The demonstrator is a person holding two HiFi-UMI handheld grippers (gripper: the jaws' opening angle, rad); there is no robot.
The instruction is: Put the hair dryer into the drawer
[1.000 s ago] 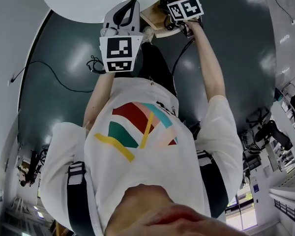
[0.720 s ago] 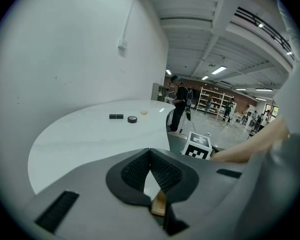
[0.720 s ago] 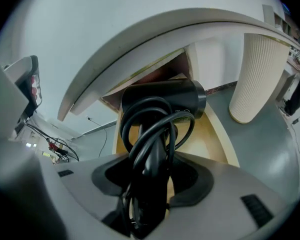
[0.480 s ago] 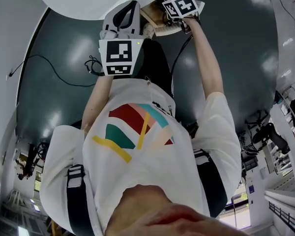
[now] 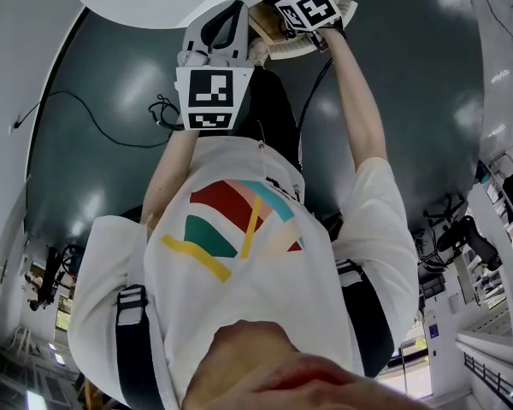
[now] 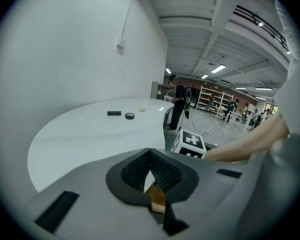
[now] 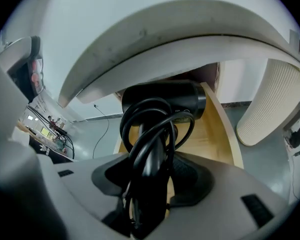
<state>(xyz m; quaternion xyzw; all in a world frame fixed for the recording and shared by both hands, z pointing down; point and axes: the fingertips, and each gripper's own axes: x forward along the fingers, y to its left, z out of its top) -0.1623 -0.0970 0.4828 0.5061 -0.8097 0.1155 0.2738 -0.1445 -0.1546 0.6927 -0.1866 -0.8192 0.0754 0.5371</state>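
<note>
My right gripper (image 7: 151, 176) is shut on the handle of the black hair dryer (image 7: 162, 101), whose cord is looped round the handle. The dryer hangs over the open wooden drawer (image 7: 217, 134) that sticks out from under the white tabletop (image 7: 165, 39). In the head view the right gripper (image 5: 306, 11) is above the drawer (image 5: 274, 48) and hides the dryer. My left gripper (image 5: 227, 24) stays beside the drawer at the table's edge. Its pads (image 6: 140, 166) meet at the tip with nothing between them.
Two small black items (image 6: 121, 114) lie far back on the round white table (image 6: 90, 134). A ribbed beige panel (image 7: 270, 104) stands right of the drawer. A black cable (image 5: 85, 118) runs over the dark floor. People stand in the hall behind.
The right gripper has rolled and shifted a little further over the drawer with the hair dryer. The left gripper has stayed put.
</note>
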